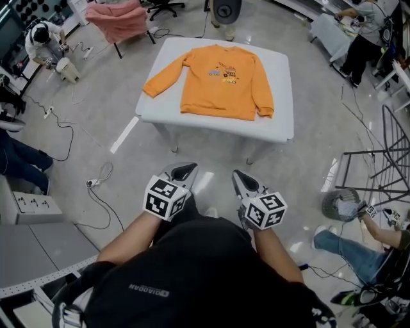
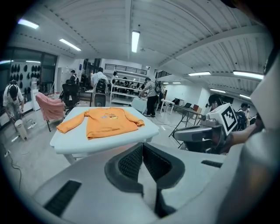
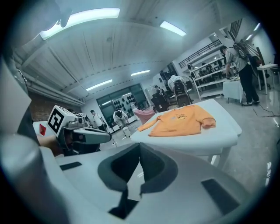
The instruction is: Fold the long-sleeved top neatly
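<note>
Both grippers closed & empty, well short of the table; folding not started yet.
Left gripper (image 1: pixel 182 170) & right gripper (image 1: pixel 241 180) are each showing jaws pressed together w/ nothing between, hanging side by side at waist level, prob. because the person is standing well back from the work. The orange long-sleeved top (image 1: pixel 221 80) is lying flat, print up, on the white table (image 1: pixel 278 128), one sleeve splaying toward pic left, the other lying along the body. Grey glossy floor around; power strip & cable (image 1: pixel 93 183), pink-draped chair (image 1: pixel 118 19), other people (image 1: pixel 41 38) working nearby.
</note>
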`<state>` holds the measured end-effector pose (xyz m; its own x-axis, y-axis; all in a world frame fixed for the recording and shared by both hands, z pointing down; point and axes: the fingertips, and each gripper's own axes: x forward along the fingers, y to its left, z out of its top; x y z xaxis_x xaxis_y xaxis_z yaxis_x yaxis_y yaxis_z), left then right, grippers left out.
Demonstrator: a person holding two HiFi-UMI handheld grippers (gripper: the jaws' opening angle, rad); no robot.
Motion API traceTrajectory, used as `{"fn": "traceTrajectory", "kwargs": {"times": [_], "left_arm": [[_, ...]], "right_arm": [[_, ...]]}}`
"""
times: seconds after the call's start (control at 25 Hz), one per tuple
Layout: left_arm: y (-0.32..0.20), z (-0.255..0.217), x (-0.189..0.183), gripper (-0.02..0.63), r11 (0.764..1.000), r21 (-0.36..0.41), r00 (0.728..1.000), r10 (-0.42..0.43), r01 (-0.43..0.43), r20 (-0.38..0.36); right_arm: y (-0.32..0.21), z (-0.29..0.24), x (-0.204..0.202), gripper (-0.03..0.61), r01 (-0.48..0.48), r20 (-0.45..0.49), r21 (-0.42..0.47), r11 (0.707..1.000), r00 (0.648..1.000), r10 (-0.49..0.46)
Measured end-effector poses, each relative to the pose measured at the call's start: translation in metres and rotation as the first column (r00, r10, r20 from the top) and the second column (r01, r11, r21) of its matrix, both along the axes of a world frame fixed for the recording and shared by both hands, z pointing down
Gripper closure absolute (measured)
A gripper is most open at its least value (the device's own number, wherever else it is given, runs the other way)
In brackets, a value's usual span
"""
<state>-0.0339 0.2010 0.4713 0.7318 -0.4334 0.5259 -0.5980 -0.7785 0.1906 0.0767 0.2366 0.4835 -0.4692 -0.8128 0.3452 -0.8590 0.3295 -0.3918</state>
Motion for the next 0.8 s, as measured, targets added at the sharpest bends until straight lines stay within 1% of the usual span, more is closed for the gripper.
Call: {"fn": "traceTrajectory", "kwargs": {"times": [0.24, 0.4, 0.56, 0.64, 0.72, 0.8], "left_arm": [[-0.026, 0.011, 0.008, 0.607, 1.000, -0.026, 1.000, 0.000, 0.000, -0.024], [-0.051, 0.012, 0.021, 0.607, 0.999, -0.052, 0.999, 0.011, -0.014, -0.045], [-0.084, -0.004, 0.040, 0.607, 0.999, 0.004, 0.997, 0.046, -0.046, -0.063], [-0.102, -0.007, 0.042, 0.607, 0.998, 0.026, 0.997, 0.058, -0.056, -0.059], [-0.119, -0.001, 0.037, 0.607, 0.998, 0.023, 0.997, 0.057, -0.056, -0.043], [-0.135, 0.009, 0.027, 0.607, 0.999, -0.004, 0.998, 0.045, -0.045, -0.032]], "right_arm": [[-0.023, 0.004, 0.008, 0.574, -0.007, -0.015, 0.008, 1.000, 1.000, 0.007], [-0.038, 0.007, 0.022, 0.573, -0.051, -0.025, -0.010, 0.999, 0.998, 0.050], [-0.061, 0.010, 0.042, 0.573, -0.093, -0.034, -0.021, 0.995, 0.995, 0.093], [-0.080, 0.012, 0.051, 0.573, -0.115, -0.042, -0.024, 0.993, 0.993, 0.114], [-0.100, 0.014, 0.055, 0.574, -0.132, -0.053, -0.033, 0.991, 0.990, 0.130], [-0.117, 0.015, 0.055, 0.573, -0.138, -0.071, -0.044, 0.989, 0.988, 0.134]]}}
